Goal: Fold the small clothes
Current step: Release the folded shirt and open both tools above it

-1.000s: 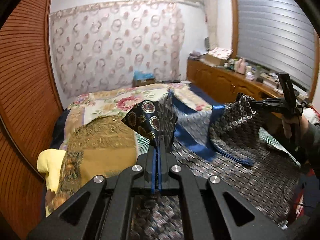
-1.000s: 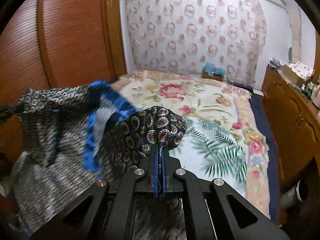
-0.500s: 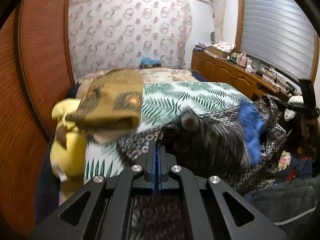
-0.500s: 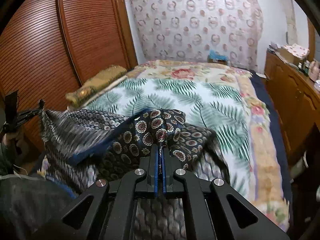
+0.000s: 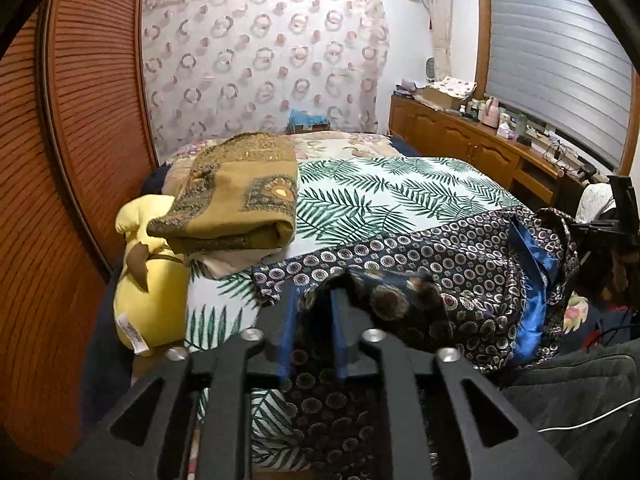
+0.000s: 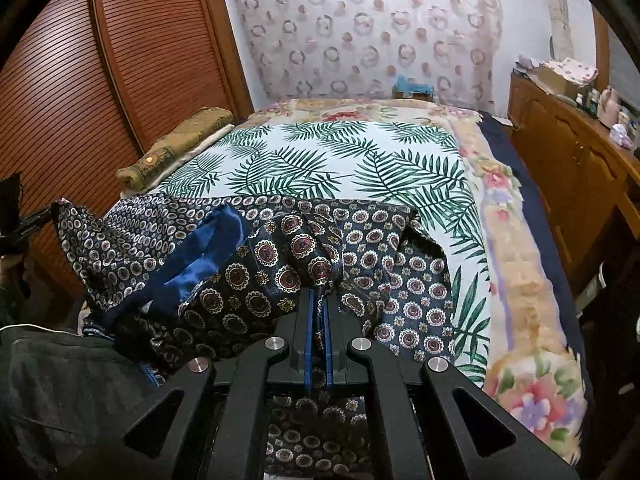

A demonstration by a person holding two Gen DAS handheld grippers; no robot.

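Note:
A dark navy garment (image 5: 460, 264) printed with round medallions and lined in blue satin (image 5: 532, 280) lies bunched along the near edge of the palm-leaf bed sheet (image 5: 400, 200). My left gripper (image 5: 314, 300) sits low over one corner. Its jaws are opening, and the cloth lies loose in the gap between the blue pads. In the right wrist view my right gripper (image 6: 319, 304) is shut on a fold of the same garment (image 6: 248, 280), holding it raised into a small peak. The blue lining (image 6: 200, 256) runs off to the left.
A folded olive-gold blanket (image 5: 240, 192) and a yellow plush toy (image 5: 148, 280) lie at the bed's left side, by the louvred wooden doors (image 5: 80, 160). A wooden dresser (image 6: 572, 152) runs along the right. A floral quilt (image 6: 516, 264) borders the sheet. A person's dark clothing (image 5: 568, 392) shows nearby.
Both grippers brought the garment from mid-air down onto the near edge of the bed. The left jaws, shut on the cloth before, have now parted. The right ones stay clamped.

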